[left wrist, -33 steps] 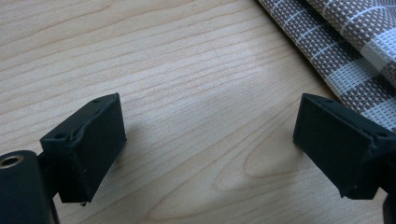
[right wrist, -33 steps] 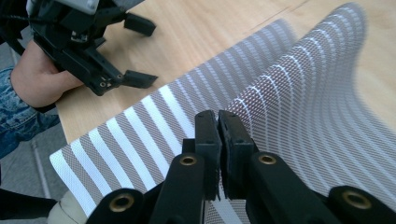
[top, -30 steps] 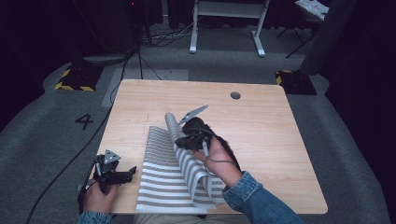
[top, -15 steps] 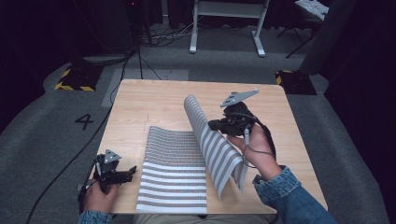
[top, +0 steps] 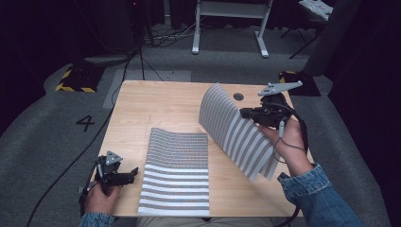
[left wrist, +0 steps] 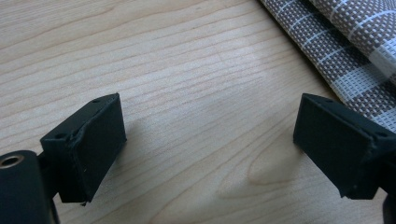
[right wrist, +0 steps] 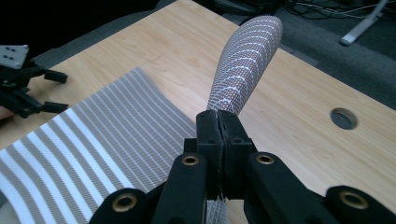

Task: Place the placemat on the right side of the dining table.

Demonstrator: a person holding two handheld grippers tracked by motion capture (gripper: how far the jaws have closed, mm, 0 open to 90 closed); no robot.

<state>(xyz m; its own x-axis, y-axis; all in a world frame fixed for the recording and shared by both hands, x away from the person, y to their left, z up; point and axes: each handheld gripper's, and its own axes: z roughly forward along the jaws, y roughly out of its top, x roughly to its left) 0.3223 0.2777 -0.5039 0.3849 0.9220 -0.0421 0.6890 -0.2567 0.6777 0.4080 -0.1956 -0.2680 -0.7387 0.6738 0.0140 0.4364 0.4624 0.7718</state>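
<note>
On the wooden table (top: 161, 109), the right gripper (top: 247, 113) pinches the grey-and-white striped mat (top: 176, 177), its right half lifted and arched.

The mat (top: 189, 170) has grey and white stripes, the table (top: 161, 106) is light brown wood, both grippers are black, and the sleeve (top: 321, 198) is blue denim.

A: Striped mat (top: 176, 176) beside the left gripper (left wrist: 210, 154): coarse woven cloth, matt.

B: Table (top: 156, 106) beneath the right gripper (right wrist: 218, 122): pale wood, smooth, satin; jaw pads possibly matt rubber.
</note>
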